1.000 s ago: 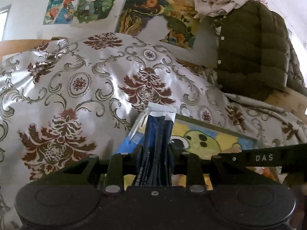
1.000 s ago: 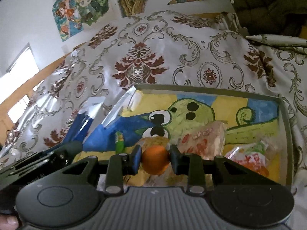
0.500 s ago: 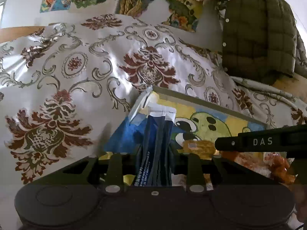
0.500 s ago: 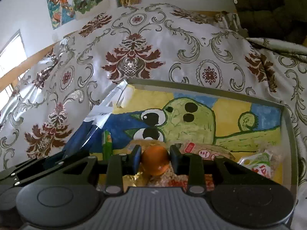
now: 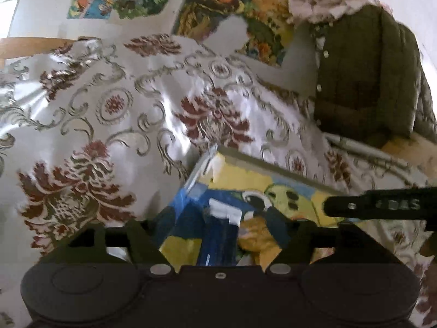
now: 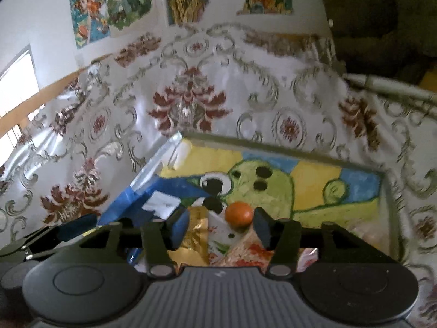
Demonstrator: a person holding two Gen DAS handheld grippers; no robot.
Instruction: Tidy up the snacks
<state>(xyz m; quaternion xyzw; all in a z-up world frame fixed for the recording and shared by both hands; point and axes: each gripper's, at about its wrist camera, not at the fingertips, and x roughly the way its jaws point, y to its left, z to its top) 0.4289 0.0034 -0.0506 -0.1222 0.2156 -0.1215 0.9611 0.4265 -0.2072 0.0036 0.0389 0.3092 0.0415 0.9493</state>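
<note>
A shallow tray (image 5: 273, 165) painted with a green cartoon creature lies on the patterned cloth; it also shows in the right wrist view (image 6: 275, 142). My left gripper (image 5: 222, 228) is open over the tray's near left corner. A dark blue snack packet (image 5: 218, 235) with a white end lies loose between its fingers, also seen in the right wrist view (image 6: 161, 203). My right gripper (image 6: 218, 225) is open. A small orange fruit (image 6: 239, 214) rests free on the snack packets (image 6: 215, 242) in the tray, near the right finger.
A white cloth (image 5: 109, 104) with red and grey ornaments covers the surface around the tray. A dark green quilted jacket (image 5: 363, 76) hangs at the back right. Posters (image 5: 226, 13) cover the wall behind. The right gripper's side (image 5: 382, 205) crosses the left view.
Both grippers opened. The left let go of the blue packet and the right let go of the orange fruit; both now lie in the tray.
</note>
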